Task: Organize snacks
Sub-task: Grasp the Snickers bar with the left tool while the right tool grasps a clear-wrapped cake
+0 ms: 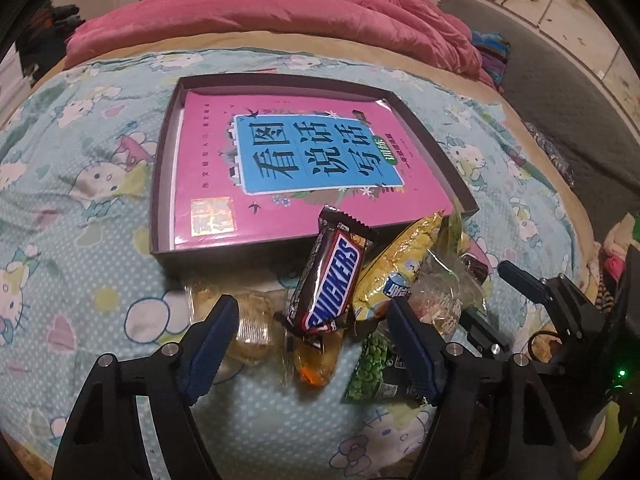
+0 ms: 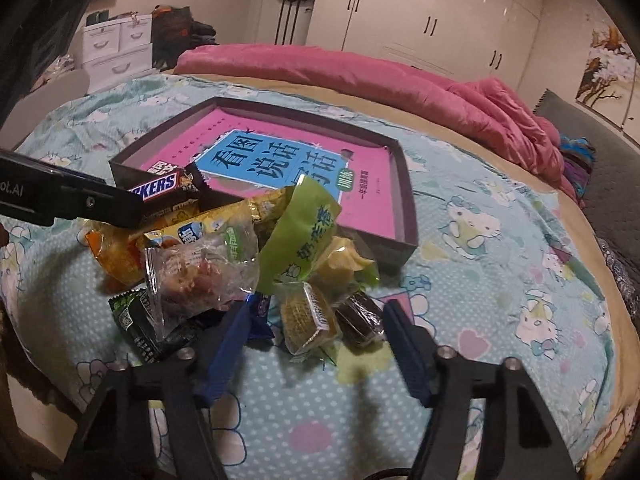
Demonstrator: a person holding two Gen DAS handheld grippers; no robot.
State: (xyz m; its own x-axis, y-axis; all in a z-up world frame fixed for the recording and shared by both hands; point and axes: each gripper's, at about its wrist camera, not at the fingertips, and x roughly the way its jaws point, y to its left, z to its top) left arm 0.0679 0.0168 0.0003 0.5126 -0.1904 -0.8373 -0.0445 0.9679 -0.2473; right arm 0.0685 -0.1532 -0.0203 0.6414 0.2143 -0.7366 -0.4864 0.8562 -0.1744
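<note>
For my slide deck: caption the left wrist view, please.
Open left gripper poised over a Snickers bar atop a snack pile, before a shallow box holding a pink book.

Bed (image 1: 100,320) fills most of both views, covered by pale blue cartoon-cat sheet (image 2: 500,260). Dark shallow box (image 1: 160,184) lies on sheet at frame centre, pink book (image 1: 280,184) inside. Snack pile (image 2: 224,264) lies on sheet just below box, lower centre. Pink quilt (image 1: 280,8) bunched along top of frame.
</note>
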